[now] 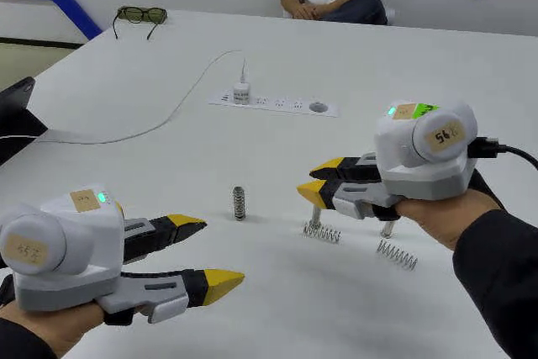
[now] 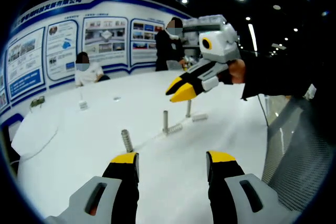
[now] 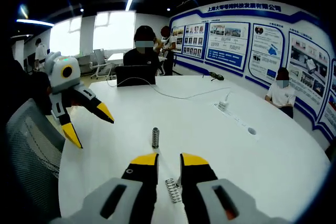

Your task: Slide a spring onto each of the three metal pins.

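Spring (image 3: 170,189) lies flat just beneath right gripper (image 3: 169,160) jaws, untouched.

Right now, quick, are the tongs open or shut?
Left tongs: wide open, holding nothing.
Right tongs: open just a little, holding nothing.

We see a tan sticker (image 1: 26,250) on the back of the left hand-held gripper (image 1: 223,250). It has numbers written by hand, and they look like 55. The right hand-held gripper (image 1: 305,180) has an other sticker (image 1: 444,134), and we read 56 on it. In the right gripper view, a line of Chinese writing (image 3: 244,8) runs along the top of the wall (image 3: 302,30). The boards (image 3: 227,43) under it have print too small for us to read.
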`<action>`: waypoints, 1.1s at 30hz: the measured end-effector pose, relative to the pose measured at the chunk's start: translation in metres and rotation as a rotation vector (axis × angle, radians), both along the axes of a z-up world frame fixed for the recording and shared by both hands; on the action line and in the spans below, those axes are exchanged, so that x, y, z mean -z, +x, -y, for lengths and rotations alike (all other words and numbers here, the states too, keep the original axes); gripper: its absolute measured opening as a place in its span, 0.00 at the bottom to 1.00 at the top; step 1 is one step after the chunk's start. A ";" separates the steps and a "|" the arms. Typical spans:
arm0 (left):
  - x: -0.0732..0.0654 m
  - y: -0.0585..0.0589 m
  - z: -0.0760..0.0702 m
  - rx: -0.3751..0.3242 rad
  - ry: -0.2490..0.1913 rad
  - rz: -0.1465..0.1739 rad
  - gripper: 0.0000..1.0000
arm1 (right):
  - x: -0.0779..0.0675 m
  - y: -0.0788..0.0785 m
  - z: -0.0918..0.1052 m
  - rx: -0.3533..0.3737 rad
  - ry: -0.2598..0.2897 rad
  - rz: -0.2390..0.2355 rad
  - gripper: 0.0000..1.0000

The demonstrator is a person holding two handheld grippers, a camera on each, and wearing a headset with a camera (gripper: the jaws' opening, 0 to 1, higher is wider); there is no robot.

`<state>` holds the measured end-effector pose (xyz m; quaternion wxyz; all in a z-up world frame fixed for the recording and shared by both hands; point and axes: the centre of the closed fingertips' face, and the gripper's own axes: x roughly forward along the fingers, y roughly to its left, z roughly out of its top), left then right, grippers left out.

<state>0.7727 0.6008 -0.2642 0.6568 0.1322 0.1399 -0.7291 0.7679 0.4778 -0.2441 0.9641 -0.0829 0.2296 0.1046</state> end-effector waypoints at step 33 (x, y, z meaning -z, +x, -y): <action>0.000 -0.007 0.008 0.032 -0.001 -0.008 0.52 | 0.095 -0.018 0.023 0.018 -0.002 -0.229 0.18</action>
